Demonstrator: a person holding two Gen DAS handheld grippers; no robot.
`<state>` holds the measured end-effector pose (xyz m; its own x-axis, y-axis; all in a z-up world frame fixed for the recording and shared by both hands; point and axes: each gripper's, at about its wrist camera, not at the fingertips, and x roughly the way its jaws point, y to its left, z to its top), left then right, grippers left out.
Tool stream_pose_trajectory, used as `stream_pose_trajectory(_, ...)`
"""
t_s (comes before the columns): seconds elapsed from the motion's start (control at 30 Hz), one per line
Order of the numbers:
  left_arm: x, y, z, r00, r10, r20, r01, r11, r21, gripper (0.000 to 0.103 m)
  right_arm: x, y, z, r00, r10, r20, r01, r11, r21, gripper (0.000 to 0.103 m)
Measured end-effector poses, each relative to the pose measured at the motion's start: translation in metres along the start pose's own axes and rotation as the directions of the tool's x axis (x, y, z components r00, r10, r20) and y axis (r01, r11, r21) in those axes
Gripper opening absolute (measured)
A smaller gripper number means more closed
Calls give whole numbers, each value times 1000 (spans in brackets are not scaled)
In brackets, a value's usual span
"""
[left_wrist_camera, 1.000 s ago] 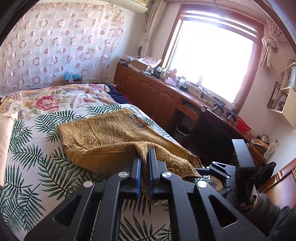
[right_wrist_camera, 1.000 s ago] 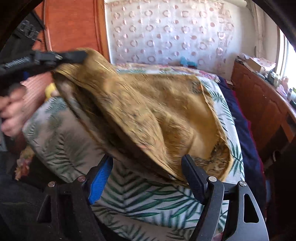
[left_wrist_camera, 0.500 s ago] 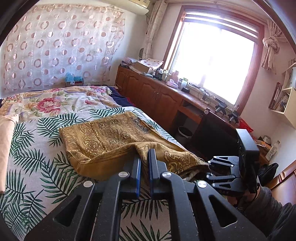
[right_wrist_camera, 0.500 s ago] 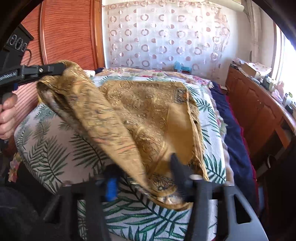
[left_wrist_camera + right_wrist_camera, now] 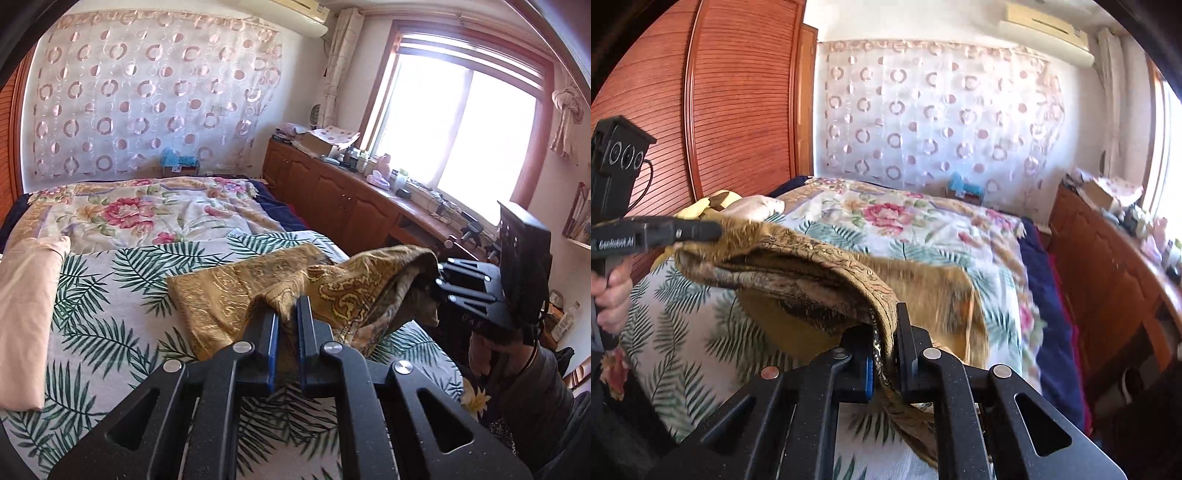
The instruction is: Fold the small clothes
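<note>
A small golden-brown patterned garment [image 5: 236, 291] lies partly on the palm-leaf bedsheet [image 5: 110, 295]. My left gripper [image 5: 287, 314] is shut on its near edge. My right gripper [image 5: 884, 332] is shut on another corner of the same garment [image 5: 812, 266] and holds it up off the bed. The near hem hangs stretched in the air between the two grippers. In the left wrist view the right gripper [image 5: 436, 280] shows at the right, clamped on the raised corner. In the right wrist view the left gripper [image 5: 716, 230] shows at the left, clamped on the cloth.
A folded peach cloth [image 5: 26, 306] lies at the left of the bed. A floral quilt [image 5: 147, 214] covers the far half. A wooden cabinet with clutter [image 5: 351, 199] runs along the right under the window. A wooden wardrobe [image 5: 701, 110] stands by the bed.
The right gripper has closed on the garment's corner and lifted it. Both grippers have raised the near edge off the bed and moved it towards the far side.
</note>
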<state>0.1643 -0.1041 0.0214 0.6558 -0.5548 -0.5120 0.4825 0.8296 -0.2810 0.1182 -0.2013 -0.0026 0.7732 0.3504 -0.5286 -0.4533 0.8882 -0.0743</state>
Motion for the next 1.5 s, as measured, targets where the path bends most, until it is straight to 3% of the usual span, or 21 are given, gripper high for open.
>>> stream_pose_trajectory(0.13, 12, 17, 7, 1000, 20, -24, -20, 1000, -11, 8, 30, -1, 21, 1000, 23, -11, -23, 1000, -16, 9)
stream_pose_trajectory(0.23, 23, 30, 10, 997, 53, -53, -54, 999, -7, 21, 59, -3, 33, 999, 47, -24, -48, 998, -27, 9)
stream_pose_trajectory(0.33, 25, 37, 13, 992, 125, -29, -125, 992, 24, 41, 76, -13, 39, 997, 68, -41, -69, 997, -22, 9)
stream_pose_trajectory(0.47, 37, 53, 17, 990, 131, -47, -130, 991, 21, 60, 99, -25, 44, 993, 88, -76, -89, 996, -8, 9)
stream_pose_trajectory(0.83, 65, 82, 28, 988, 127, -82, -131, 991, -39, 62, 144, -40, 67, 981, 112, -161, -116, 993, -17, 9)
stream_pose_trajectory(0.93, 65, 82, 32, 986, 155, -69, -156, 988, -13, 62, 149, -40, 70, 976, 119, -182, -125, 992, -22, 9)
stream_pose_trajectory(1.13, 69, 76, 34, 987, 145, -67, -144, 989, 23, 62, 161, -41, 80, 968, 124, -220, -128, 992, -6, 9)
stream_pose_trajectory(1.27, 79, 73, 27, 987, 128, -99, -125, 992, 33, 62, 162, -43, 88, 968, 113, -223, -109, 994, 27, 24)
stream_pose_trajectory(1.33, 90, 74, 22, 981, 141, -136, -137, 990, 39, 62, 157, -48, 96, 975, 96, -199, -87, 995, 53, 48)
stream_pose_trajectory(1.4, 103, 75, 16, 971, 157, -179, -152, 988, 42, 62, 148, -54, 103, 983, 89, -160, -76, 994, 81, 55)
stream_pose_trajectory(1.5, 114, 79, 6, 960, 168, -224, -165, 986, 31, 62, 129, -64, 114, 992, 51, -114, -37, 993, 116, 57)
